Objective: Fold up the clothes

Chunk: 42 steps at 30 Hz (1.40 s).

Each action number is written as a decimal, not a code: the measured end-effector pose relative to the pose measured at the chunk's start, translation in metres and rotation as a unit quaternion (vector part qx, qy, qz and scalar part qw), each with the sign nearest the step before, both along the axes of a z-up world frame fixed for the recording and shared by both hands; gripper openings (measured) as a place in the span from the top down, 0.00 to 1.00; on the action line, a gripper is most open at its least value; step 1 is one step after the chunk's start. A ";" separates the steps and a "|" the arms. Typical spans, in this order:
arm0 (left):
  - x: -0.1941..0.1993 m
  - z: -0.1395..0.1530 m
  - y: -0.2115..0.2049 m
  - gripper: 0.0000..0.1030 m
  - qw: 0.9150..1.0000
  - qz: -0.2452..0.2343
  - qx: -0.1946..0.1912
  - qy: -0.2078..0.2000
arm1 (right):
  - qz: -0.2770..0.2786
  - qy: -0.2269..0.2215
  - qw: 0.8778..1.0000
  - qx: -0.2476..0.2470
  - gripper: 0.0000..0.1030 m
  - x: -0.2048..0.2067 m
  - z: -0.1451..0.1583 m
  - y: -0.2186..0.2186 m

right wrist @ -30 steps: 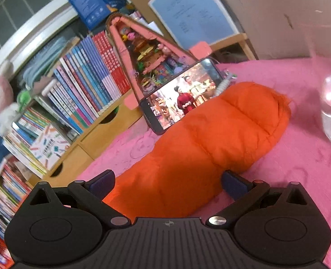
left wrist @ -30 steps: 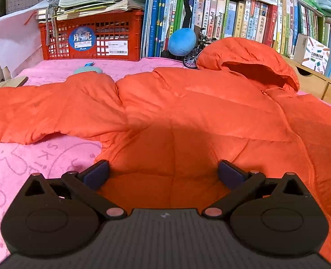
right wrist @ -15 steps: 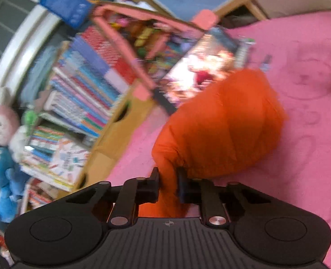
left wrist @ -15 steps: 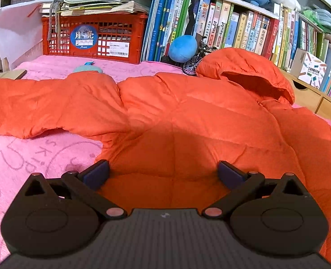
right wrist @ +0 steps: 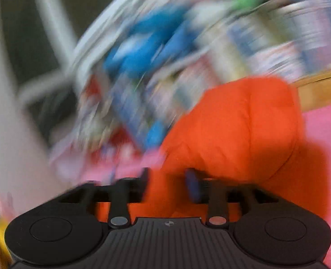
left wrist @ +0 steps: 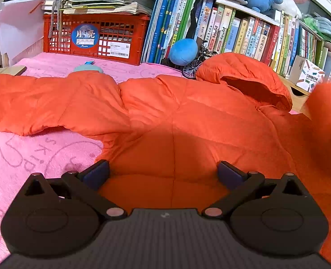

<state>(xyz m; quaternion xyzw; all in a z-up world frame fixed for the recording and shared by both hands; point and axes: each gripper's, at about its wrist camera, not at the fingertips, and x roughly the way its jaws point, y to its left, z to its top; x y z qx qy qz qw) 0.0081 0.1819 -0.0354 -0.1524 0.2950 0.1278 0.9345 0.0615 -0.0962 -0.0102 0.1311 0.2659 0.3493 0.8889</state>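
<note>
An orange puffer jacket (left wrist: 176,112) lies spread on the pink cloth (left wrist: 31,154), its hood (left wrist: 243,71) at the far side and its left sleeve (left wrist: 42,103) stretched out flat. My left gripper (left wrist: 163,172) hovers open over the jacket's lower body, nothing between its fingers. The right sleeve (right wrist: 243,123) is lifted and bunched, and shows at the right edge of the left wrist view as the sleeve end (left wrist: 326,116). My right gripper (right wrist: 167,183) has sleeve fabric between its jaws, which are opening; this view is badly blurred.
Behind the jacket stand a red crate (left wrist: 93,38) topped with stacked papers, a long row of books (left wrist: 243,33), a blue ball (left wrist: 183,51) and a small model bicycle (left wrist: 194,65). Wooden drawers (left wrist: 299,94) sit at the right. Soft toys sit on the shelf.
My right gripper shut on the sleeve end, swung it up and across toward the jacket body, and its jaws have since widened. The left gripper has stayed almost still and open.
</note>
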 end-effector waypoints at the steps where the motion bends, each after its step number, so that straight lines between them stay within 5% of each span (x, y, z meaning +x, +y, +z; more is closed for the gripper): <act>1: 0.000 0.000 0.000 0.00 1.000 0.000 -0.001 0.000 | 0.012 0.001 1.000 -0.021 0.28 -0.004 -0.011 0.013; 6: 0.000 0.001 0.001 0.00 1.000 0.000 -0.003 -0.002 | 0.033 0.019 0.996 -0.078 0.17 -0.019 -0.054 0.035; 13: 0.001 0.001 0.001 0.00 1.000 0.000 0.002 0.002 | 0.040 0.034 0.998 -0.024 0.10 -0.017 -0.060 0.019; 19: -0.003 0.005 0.005 0.00 1.000 0.010 -0.011 -0.001 | 0.028 0.039 0.996 0.078 0.08 -0.009 -0.059 -0.003; 24: 0.003 0.026 0.002 0.00 0.994 -0.002 -0.091 -0.055 | 0.033 -0.001 0.969 0.243 0.03 -0.012 -0.047 -0.054; 28: 0.043 0.022 -0.026 0.00 0.993 -0.025 -0.106 -0.047 | -0.060 -0.032 0.952 0.298 0.01 -0.015 -0.046 -0.090; 34: 0.110 0.002 -0.067 0.00 0.999 0.029 -0.014 0.018 | -0.125 -0.014 0.930 0.345 0.00 -0.005 -0.054 -0.117; 35: 0.111 0.004 -0.070 0.07 0.999 0.032 -0.001 0.016 | -0.130 -0.010 0.930 0.345 0.00 -0.003 -0.056 -0.118; 38: 0.104 0.018 -0.075 0.60 0.999 0.035 0.031 -0.009 | -0.144 -0.002 0.933 0.330 0.00 0.001 -0.059 -0.116; 42: 0.090 0.031 -0.077 0.61 0.986 0.066 0.152 -0.019 | -0.165 -0.005 0.937 0.308 0.00 0.000 -0.058 -0.114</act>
